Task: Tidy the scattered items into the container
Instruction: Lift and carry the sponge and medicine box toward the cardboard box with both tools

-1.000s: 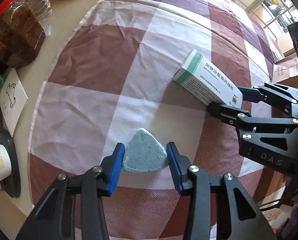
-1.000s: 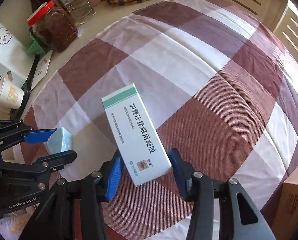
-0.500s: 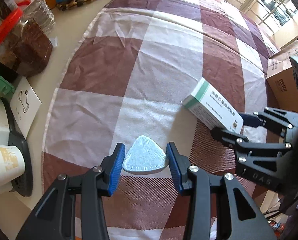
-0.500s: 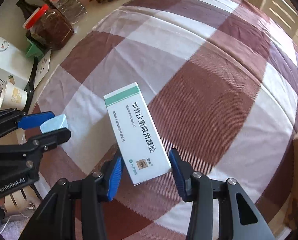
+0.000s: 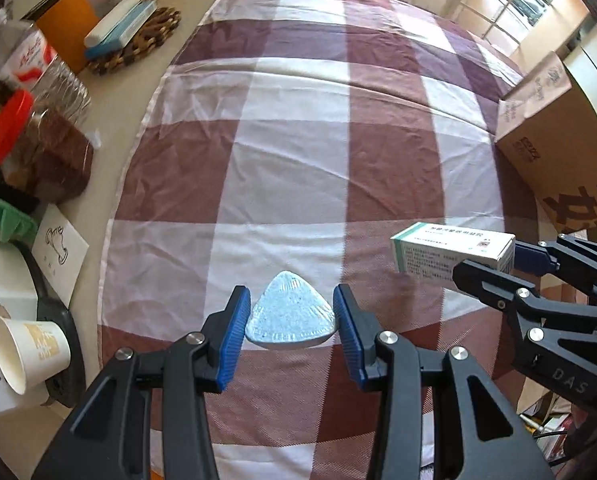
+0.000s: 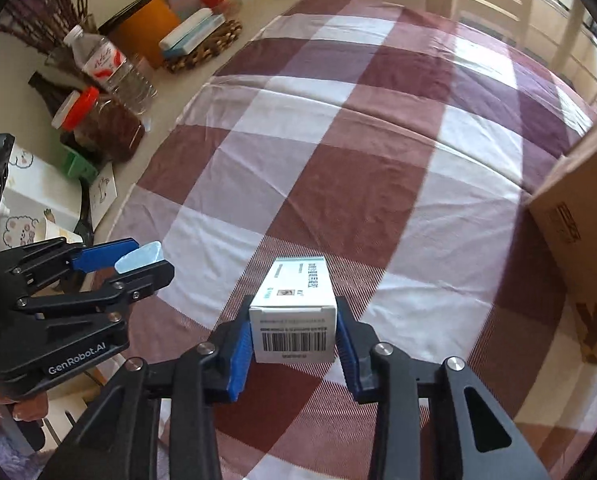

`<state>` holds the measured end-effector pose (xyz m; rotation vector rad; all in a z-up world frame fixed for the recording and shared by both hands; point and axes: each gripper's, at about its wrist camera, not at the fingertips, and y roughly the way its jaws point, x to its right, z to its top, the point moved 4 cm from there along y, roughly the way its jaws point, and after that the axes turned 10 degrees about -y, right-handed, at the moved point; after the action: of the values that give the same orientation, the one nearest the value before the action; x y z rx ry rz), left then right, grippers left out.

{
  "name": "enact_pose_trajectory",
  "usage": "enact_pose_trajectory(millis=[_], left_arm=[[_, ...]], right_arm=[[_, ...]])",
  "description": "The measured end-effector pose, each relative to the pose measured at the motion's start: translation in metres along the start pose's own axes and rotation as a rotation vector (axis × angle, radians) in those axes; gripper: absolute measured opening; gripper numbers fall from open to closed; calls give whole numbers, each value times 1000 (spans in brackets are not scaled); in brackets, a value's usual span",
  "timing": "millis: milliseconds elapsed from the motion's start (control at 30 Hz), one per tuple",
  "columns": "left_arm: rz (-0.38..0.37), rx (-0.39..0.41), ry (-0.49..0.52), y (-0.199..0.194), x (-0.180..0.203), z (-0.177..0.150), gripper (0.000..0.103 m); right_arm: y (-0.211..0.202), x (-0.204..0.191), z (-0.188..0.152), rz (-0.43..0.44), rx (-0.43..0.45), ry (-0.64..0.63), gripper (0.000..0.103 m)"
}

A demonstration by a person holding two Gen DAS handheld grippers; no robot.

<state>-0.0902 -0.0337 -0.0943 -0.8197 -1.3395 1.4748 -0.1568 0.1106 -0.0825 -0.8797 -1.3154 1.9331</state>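
You have both pickups made and are in the carry step. Your left tool (image 5: 292,322) is clenched on the blue triangular pad (image 5: 290,320), its blue fingers (image 5: 234,334) pressing the pad's two lower corners, and the pad hangs clear above the checked cloth (image 5: 298,152). Your right tool (image 6: 294,338) has just been closing and now grips the white medicine box (image 6: 294,320) by its barcode end, with the green-striped end pointing away from you toward twelve o'clock. From the left wrist view the box sits at about three o'clock of the pad, near it but apart.

Both items look lifted off the surface rather than resting on it, judging by the gap under them.

The only likely container in sight is the cardboard carton (image 6: 578,220) at your two to three o'clock in the right wrist view, standing just past the cloth's right edge. Its opening is not visible from here, so you cannot yet tell how deep it is or what already lies inside.

Your next move, as I judge it, is to swing the right tool toward that carton first, since it is nearer, raise the box above the carton's top edge, and let go only once it is over the opening. Keep the left tool trailing so the two do not collide. Watch the pad: held only at the corners, it may pivot or slip.
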Motion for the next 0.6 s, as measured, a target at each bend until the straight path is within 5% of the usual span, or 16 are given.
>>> enact_pose_trajectory(millis=[600], left_arm=[[-43, 33, 159, -30, 51, -3, 44]], right_arm=[[-63, 20, -40, -96, 103, 144, 37]])
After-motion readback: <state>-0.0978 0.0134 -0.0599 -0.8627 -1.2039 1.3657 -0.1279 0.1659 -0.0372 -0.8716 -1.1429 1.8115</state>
